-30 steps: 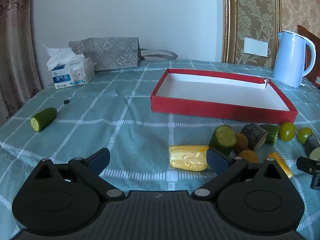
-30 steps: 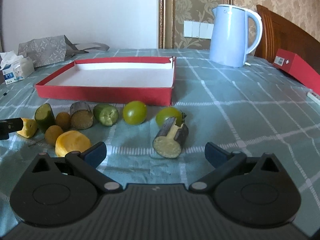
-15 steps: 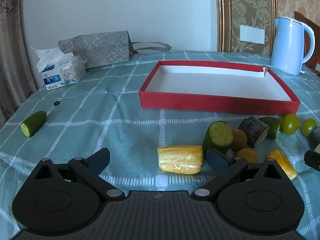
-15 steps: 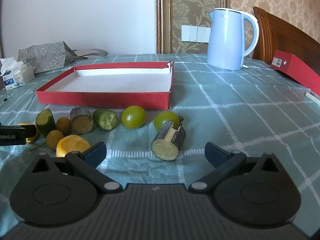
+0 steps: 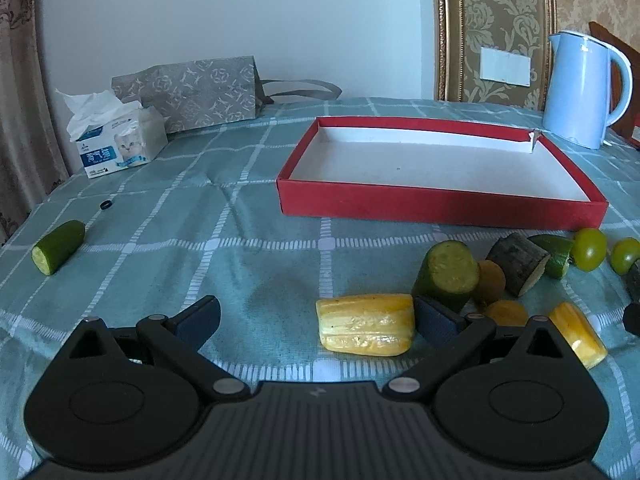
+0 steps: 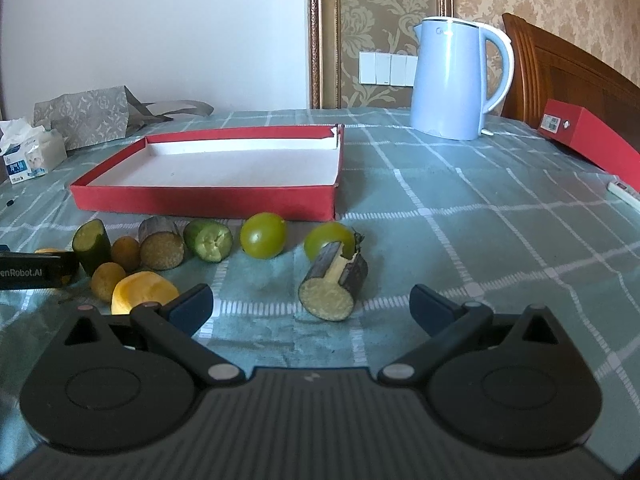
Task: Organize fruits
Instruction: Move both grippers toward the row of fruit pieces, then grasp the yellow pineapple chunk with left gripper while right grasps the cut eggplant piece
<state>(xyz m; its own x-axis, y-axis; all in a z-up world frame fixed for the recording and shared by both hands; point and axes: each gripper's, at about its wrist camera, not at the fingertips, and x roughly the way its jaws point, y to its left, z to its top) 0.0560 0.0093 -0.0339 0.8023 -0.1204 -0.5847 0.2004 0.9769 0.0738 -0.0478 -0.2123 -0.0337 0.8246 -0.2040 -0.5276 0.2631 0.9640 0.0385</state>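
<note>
- Fruits and cut pieces lie loose on the green checked tablecloth (image 5: 240, 208), strung in a rough row along the near wall of the red box tray (image 5: 440, 204), whose white floor holds nothing yet.
- Nearest the left gripper (image 5: 318, 314) is a yellow cut piece (image 5: 366, 324), just ahead of it and toward its right finger, with the long axis running crosswise to the fingers.
- Both fingers of the left gripper are spread wide and grip nothing; the right blue pad (image 5: 434, 314) sits just beside the yellow piece's end, though contact cannot be judged.
- Right gripper (image 6: 310, 306) is likewise spread and empty, with a dark-skinned cut stub (image 6: 332, 280) lying just ahead between its fingers, pale cut face toward the camera, long axis pointing away toward the tray.
- Behind that stub sit two green round fruits (image 6: 264, 236), touching or nearly touching it on one side.
- A lone cucumber piece (image 5: 58, 246) lies well apart, far to the left.
- Judged from this layout, each hand has its own near target; the left would need to shift right to straddle the yellow piece.
</note>
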